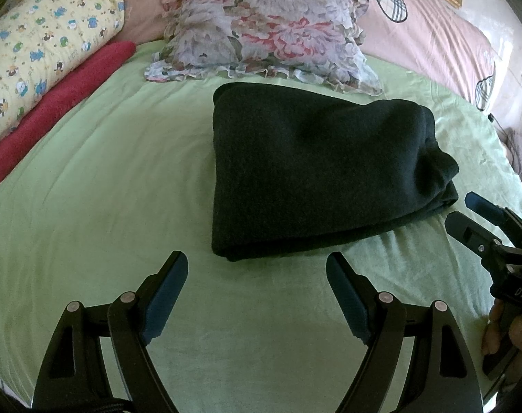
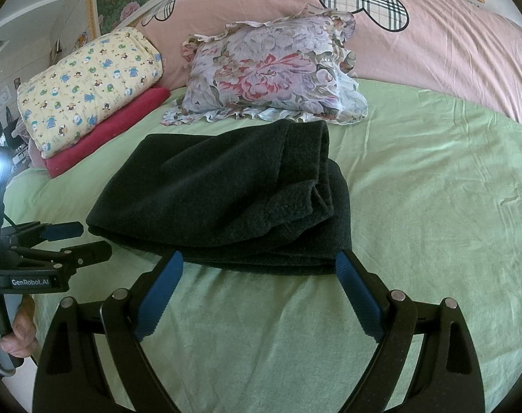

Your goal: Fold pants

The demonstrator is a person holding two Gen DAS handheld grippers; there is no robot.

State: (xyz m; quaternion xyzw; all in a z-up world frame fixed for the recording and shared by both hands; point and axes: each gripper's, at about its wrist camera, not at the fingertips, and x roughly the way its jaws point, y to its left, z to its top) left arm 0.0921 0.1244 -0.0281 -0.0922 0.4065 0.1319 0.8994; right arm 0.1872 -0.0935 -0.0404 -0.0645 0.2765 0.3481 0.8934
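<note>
The dark pants (image 2: 223,192) lie folded in a bundle on the green bed sheet (image 2: 433,206), just ahead of the empty, wide-open right gripper (image 2: 259,263), apparently nearer than the equally open left gripper (image 1: 257,265).

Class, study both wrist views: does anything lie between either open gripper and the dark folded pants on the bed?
Nothing visible does. Only bare green sheet separates the left gripper from the pants. The right gripper sits right at their near edge, jaws open and empty.
</note>
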